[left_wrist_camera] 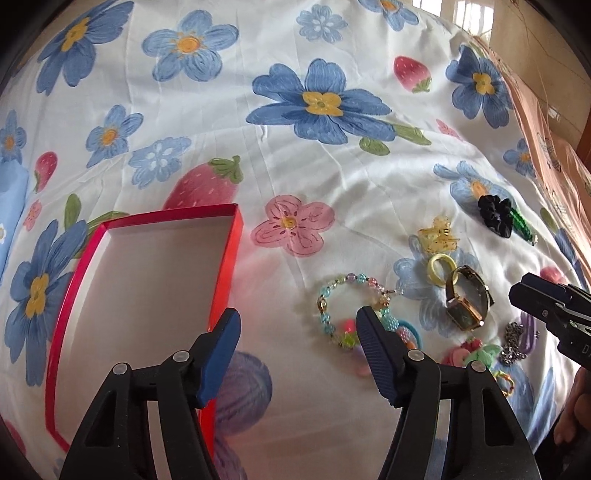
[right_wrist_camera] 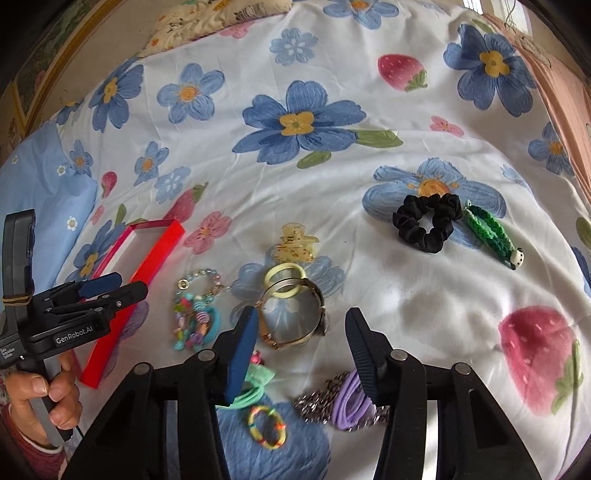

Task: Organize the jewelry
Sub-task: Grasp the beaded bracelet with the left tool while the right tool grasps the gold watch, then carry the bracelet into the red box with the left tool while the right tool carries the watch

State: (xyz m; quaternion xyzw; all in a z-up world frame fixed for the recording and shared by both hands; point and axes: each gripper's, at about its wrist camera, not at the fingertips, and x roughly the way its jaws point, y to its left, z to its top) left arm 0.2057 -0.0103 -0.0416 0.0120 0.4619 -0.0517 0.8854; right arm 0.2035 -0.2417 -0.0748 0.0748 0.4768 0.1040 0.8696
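Note:
An empty red box lies on the floral sheet, left in the left wrist view; it also shows in the right wrist view. My left gripper is open and empty, hovering between the box and a beaded bracelet. My right gripper is open and empty above a wristwatch and a pale yellow ring. Nearby lie a yellow hair claw, a black scrunchie, a green braided band, a silver chain and purple hair ties.
The floral bedsheet covers the whole work surface. A blue pillow sits at the left, a patterned pillow at the far end. A pink cover borders the right side. A small multicoloured elastic lies near my right gripper.

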